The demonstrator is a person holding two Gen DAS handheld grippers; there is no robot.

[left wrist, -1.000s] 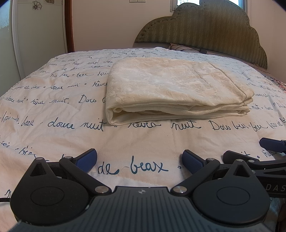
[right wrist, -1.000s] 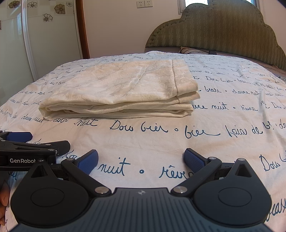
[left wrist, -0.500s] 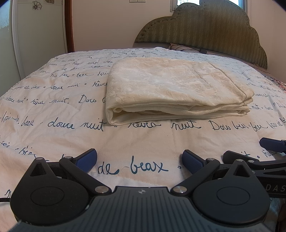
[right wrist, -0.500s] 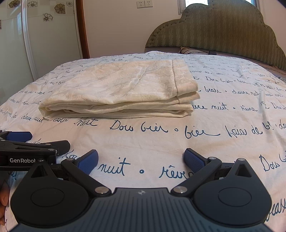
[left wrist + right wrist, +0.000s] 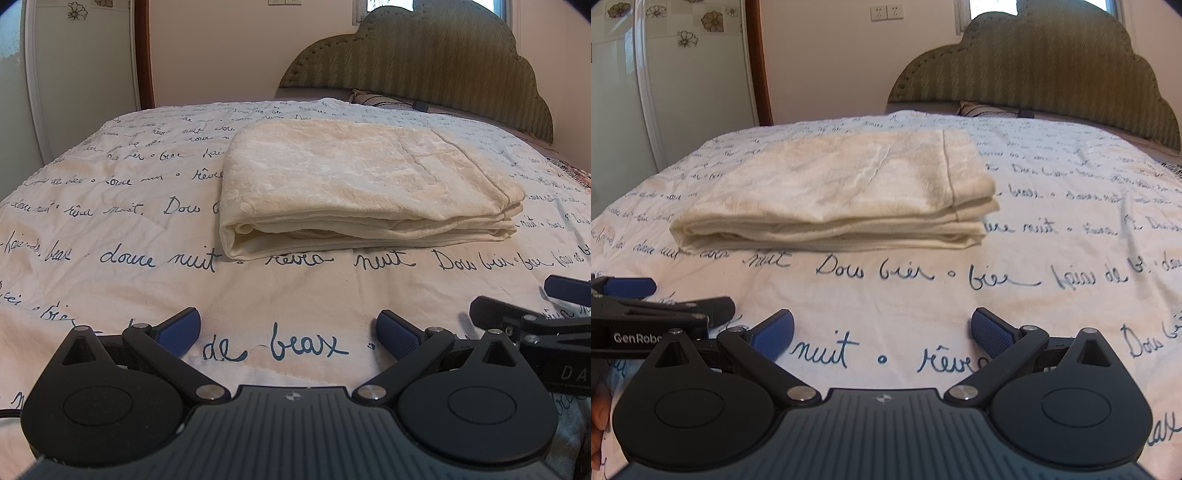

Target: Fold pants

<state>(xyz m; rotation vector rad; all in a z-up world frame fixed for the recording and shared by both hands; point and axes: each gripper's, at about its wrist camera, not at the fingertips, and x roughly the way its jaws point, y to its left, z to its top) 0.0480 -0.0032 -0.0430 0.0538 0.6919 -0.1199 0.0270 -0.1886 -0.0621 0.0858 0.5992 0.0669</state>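
Cream pants [image 5: 354, 184] lie folded in a flat, layered rectangle on the bed; they also show in the right wrist view [image 5: 842, 188]. My left gripper [image 5: 288, 332] is open and empty, low over the bedspread, well short of the pants. My right gripper [image 5: 882, 332] is open and empty, also short of the pants. Each gripper shows at the edge of the other's view: the right one [image 5: 535, 317] and the left one [image 5: 646, 306].
The bed has a white bedspread [image 5: 110, 229] with blue handwriting print, also in the right wrist view [image 5: 1071, 258]. A green padded headboard [image 5: 424, 66] stands at the far end. A white wardrobe [image 5: 646, 92] stands to the left.
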